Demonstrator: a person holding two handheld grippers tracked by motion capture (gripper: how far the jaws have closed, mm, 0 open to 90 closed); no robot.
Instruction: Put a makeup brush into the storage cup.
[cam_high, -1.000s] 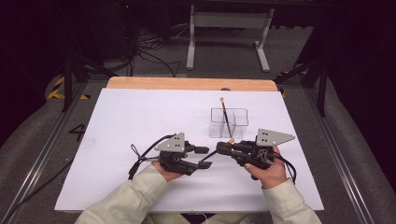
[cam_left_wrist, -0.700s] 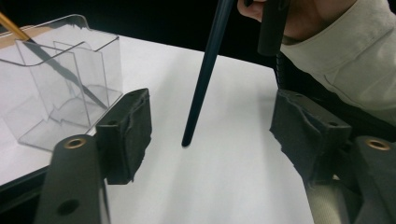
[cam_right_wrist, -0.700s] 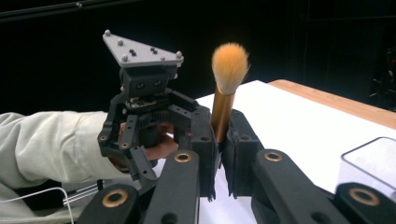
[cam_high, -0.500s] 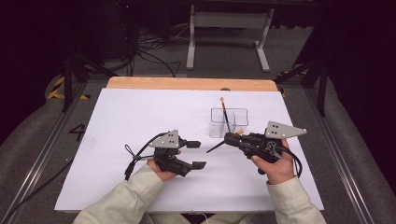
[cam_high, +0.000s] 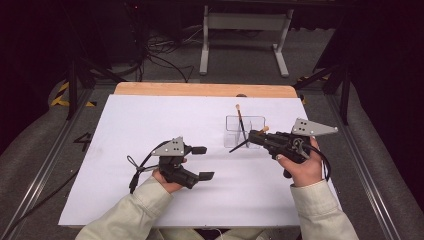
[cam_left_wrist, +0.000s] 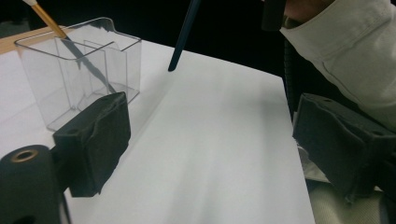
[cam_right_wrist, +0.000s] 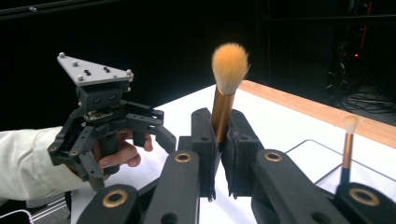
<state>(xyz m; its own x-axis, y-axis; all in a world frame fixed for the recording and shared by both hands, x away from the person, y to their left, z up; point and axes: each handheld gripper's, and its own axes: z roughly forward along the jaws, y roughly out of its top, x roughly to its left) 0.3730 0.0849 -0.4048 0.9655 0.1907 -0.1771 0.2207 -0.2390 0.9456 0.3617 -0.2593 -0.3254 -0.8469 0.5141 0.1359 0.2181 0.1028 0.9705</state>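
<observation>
Gripping a makeup brush (cam_high: 248, 139) by its gold ferrule, the right gripper (cam_high: 256, 137) holds it just in front of the clear organizer (cam_high: 245, 131), right of the desk's (cam_high: 125, 125) middle; a second brush (cam_high: 240, 122) stands in that organizer. The left gripper (cam_high: 202, 162) hovers near the front edge; its jaws have just been opening, with nothing between them.

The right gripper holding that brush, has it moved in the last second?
Yes. In the high view the right gripper, jaws shut on the brush, has drifted right and slightly toward the table's far side, from just below the clear holder to beside its right edge.
</observation>
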